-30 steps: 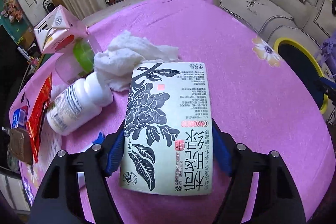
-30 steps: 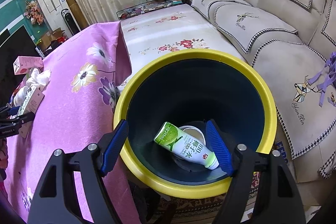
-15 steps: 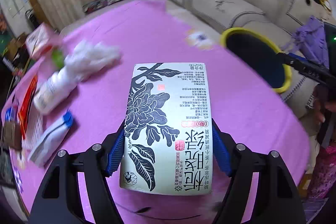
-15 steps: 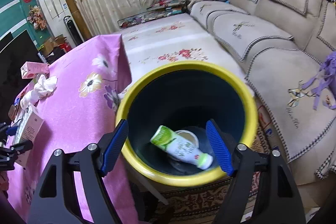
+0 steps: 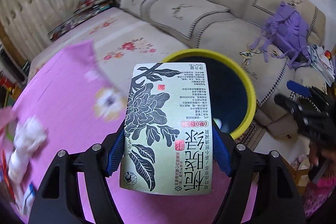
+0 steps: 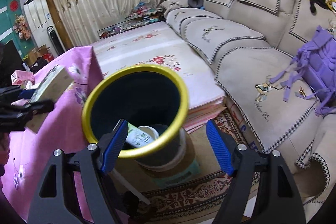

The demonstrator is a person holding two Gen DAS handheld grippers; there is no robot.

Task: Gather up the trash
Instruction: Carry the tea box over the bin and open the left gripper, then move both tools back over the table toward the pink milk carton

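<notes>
Two grippers show, and only one carries anything. Nearest in the left wrist view, the left gripper (image 5: 168, 138) pinches the tea carton (image 5: 168, 129) between its blue pads, label upside down. A second ago that carton hung over the pink tabletop (image 5: 69, 93) beside the bottle and tissue; now the yellow-rimmed bin (image 5: 241, 68) sits just behind it at 1 o'clock, so the carry is nearly done and release looks next. The right gripper (image 6: 168, 150) is spread and empty, and has backed off from the bin (image 6: 134, 72), whose mouth lies at 11 o'clock. A green bottle (image 6: 138, 135) already lies inside.
</notes>
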